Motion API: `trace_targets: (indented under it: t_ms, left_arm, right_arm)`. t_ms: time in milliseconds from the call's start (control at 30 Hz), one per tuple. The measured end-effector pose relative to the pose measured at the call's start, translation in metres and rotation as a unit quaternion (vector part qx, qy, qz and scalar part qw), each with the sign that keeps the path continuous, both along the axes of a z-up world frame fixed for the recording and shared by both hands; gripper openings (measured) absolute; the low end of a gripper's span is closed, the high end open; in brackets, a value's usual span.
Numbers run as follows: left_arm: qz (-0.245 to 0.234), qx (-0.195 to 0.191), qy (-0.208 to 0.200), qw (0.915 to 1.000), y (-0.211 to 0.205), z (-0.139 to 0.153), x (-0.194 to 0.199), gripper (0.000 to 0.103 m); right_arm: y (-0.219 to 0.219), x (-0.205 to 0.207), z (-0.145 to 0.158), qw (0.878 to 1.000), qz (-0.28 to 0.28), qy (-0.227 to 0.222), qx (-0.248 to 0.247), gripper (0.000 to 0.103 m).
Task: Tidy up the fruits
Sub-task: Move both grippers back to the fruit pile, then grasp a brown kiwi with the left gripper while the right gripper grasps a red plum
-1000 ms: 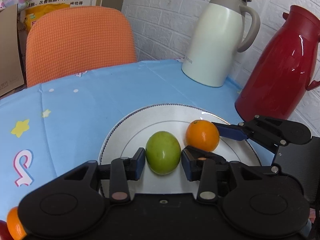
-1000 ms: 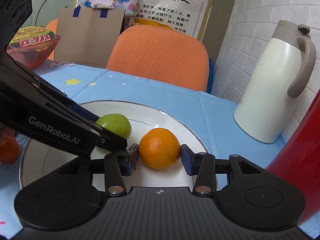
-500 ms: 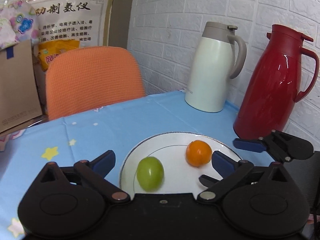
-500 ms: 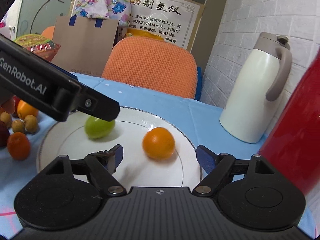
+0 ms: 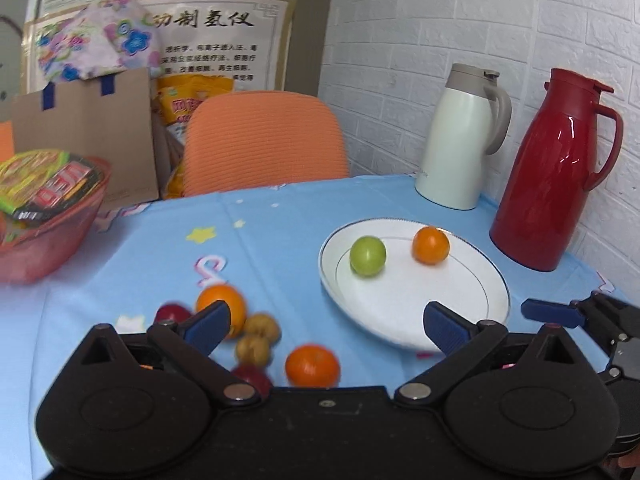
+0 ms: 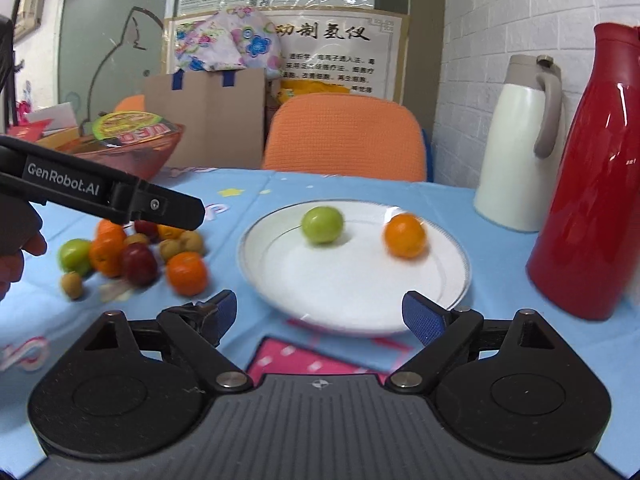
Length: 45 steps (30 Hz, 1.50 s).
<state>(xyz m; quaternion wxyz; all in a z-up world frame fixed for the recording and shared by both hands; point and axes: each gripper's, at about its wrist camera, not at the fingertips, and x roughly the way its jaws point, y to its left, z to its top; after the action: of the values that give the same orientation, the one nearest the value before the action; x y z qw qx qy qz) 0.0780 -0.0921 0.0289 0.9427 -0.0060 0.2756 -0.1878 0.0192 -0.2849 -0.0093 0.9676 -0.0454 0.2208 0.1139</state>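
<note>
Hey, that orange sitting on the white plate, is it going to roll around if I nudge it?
Probably yes. The orange is round and rests loose on the plate, whose glossy middle looks flat. The raised rim may stop a gentle roll. It touches nothing; the green fruit sits apart.

My views are bright and evenly lit — glare streaks the red jug (image 6: 592, 184). Fisheye bends edges; loose fruit (image 5: 256, 340) blurs.
</note>
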Motion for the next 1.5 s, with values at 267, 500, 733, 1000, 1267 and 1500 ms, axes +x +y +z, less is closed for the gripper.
trace_targets:
  t_ms: [267,500,733,1000,1267,1500]
  left_arm:
    - [0.024,0.026,0.025,0.9991,0.03,-0.022,-0.035,0.103]
    - [0.07,0.025,0.034,0.9967,0.072,-0.033,-0.053,0.103]
    - [0.094,-0.009,0.033,0.995,0.102,-0.03,-0.056,0.103]
    - [0.036,-0.006,0.044,0.9984,0.093,-0.041,-0.051,0.093]
    - [0.028,-0.022,0.063,0.9974,0.092,-0.051,-0.038,0.092]
    - [0.027,-0.029,0.068,0.9969,0.101,-0.05,-0.039,0.091]
  right_arm:
    - [0.026,-0.024,-0.02,0.999,0.02,0.033,0.032,0.103]
    - [0.044,-0.031,-0.027,0.997,0.043,0.052,0.036,0.103]
    - [0.071,-0.036,-0.026,0.996,0.07,0.05,0.022,0.103]
    - [0.072,-0.037,-0.023,0.997,0.053,0.057,0.017,0.103]
    - [0.081,-0.031,-0.024,0.996,0.053,0.066,0.02,0.103]
    - [0.093,-0.018,-0.022,0.996,0.064,0.069,0.004,0.103]
